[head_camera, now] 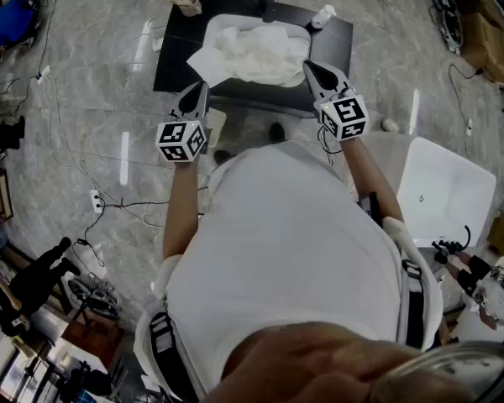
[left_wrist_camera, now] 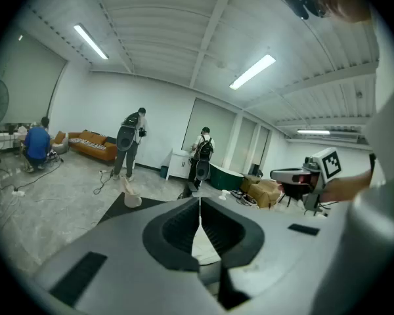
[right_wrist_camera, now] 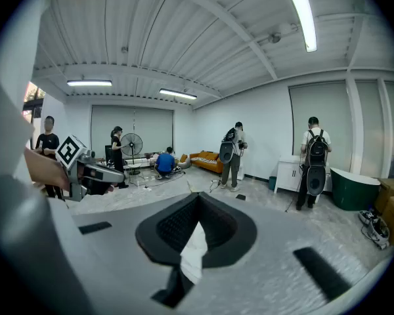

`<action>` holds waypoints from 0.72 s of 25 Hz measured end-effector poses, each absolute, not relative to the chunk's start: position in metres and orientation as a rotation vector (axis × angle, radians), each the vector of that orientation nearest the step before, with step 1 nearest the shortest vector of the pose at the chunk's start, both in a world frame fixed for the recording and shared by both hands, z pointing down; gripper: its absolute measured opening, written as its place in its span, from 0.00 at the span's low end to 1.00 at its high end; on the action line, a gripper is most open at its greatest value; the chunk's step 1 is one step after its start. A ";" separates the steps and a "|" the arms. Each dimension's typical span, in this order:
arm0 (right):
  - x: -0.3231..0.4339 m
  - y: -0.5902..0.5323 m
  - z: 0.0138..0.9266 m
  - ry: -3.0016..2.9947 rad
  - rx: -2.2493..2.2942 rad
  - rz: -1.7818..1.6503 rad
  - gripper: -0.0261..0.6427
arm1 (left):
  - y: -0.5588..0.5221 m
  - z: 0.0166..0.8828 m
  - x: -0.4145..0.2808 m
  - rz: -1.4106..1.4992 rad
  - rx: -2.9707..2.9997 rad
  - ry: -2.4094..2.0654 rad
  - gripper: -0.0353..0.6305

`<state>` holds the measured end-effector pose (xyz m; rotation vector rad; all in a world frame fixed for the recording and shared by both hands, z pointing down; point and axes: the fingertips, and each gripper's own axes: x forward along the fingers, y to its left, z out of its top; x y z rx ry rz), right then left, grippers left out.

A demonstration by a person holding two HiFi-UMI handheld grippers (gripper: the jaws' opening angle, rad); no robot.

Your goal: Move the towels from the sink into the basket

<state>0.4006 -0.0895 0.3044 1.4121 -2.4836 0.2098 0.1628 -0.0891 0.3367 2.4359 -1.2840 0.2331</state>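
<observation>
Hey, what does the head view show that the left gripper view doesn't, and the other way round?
Only the head view: the sink heaped with white towels, and a white container off to the right. Only the left gripper view: an orange sofa, ceiling lights, two standing people with backpacks. Both: the black counter, the left gripper and the right gripper, each with jaws together.
</observation>
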 end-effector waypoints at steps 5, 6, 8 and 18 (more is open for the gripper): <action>0.400 -0.091 0.305 -2.488 1.410 0.203 0.04 | -0.091 0.338 0.165 0.231 2.438 -1.283 0.07; 0.400 -0.090 0.305 -2.488 1.410 0.203 0.04 | -0.091 0.338 0.166 0.230 2.437 -1.283 0.07; 0.402 -0.091 0.306 -2.490 1.408 0.207 0.04 | -0.090 0.340 0.168 0.229 2.435 -1.282 0.07; 0.413 -0.121 0.337 -2.476 1.331 0.243 0.04 | -0.086 0.357 0.170 0.245 2.389 -1.305 0.07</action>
